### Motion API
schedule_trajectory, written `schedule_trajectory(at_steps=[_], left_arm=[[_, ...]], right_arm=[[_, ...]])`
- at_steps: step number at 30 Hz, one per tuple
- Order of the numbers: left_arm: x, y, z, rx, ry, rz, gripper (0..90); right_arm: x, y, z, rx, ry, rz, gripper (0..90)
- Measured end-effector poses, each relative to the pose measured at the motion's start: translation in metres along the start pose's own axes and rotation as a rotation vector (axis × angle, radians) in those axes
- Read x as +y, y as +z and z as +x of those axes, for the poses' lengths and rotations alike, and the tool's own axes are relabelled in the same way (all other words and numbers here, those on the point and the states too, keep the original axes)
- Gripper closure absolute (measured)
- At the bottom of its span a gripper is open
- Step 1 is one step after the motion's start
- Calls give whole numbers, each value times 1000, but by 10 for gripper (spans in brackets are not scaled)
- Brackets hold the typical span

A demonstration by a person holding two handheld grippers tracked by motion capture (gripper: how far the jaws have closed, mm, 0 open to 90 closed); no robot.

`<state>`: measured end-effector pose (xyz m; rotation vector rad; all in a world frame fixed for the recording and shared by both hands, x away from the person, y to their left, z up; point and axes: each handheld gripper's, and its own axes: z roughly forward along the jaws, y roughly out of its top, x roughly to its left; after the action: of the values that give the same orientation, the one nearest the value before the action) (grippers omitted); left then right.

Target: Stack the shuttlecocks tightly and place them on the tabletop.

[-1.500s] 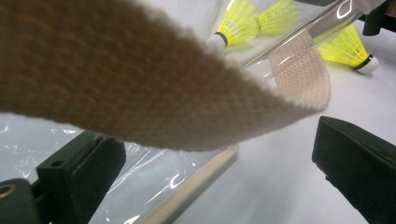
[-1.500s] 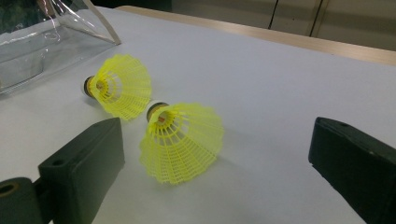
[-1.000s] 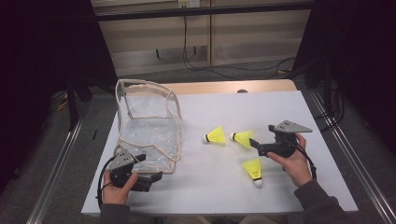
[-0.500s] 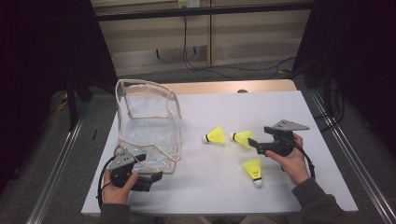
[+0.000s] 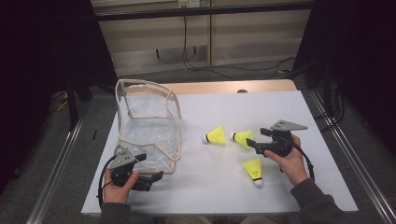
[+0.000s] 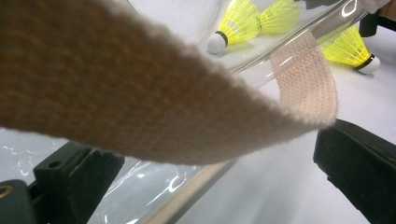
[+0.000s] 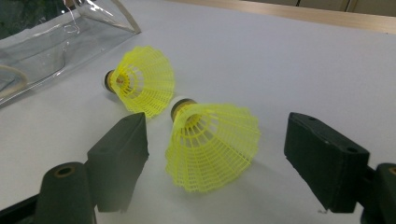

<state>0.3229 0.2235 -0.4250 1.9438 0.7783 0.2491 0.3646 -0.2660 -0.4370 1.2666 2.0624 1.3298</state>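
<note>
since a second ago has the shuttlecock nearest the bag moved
No. The shuttlecock lies in the same spot on the white table, same gap to the clear bag.

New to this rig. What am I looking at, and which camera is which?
A person works at a white table with a hand-held gripper in each hand. The high view looks down from above; the other two cameras ride on the grippers.

The left hand-held gripper sits at the strap of a clear bag, the strap between its open jaws.

The right hand-held gripper has just been closing around a yellow shuttlecock, pads not yet touching. Two more shuttlecocks lie nearby.
</note>
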Motion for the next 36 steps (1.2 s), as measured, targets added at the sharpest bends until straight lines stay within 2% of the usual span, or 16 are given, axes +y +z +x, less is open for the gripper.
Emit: schedule_trajectory(at_steps=[9, 20, 31, 36], left_arm=[[0, 0, 0, 0, 0, 0, 18], [0, 0, 0, 1, 3, 1, 18], [0, 0, 0, 0, -2, -3, 18], [0, 0, 0, 1, 1, -4, 18]], right_arm=[[0, 2, 1, 8, -8, 16, 257], [-1, 6, 1, 25, 1, 46, 386], [5, 12, 4, 84, 2, 78, 586], [3, 17, 2, 99, 14, 103, 621]])
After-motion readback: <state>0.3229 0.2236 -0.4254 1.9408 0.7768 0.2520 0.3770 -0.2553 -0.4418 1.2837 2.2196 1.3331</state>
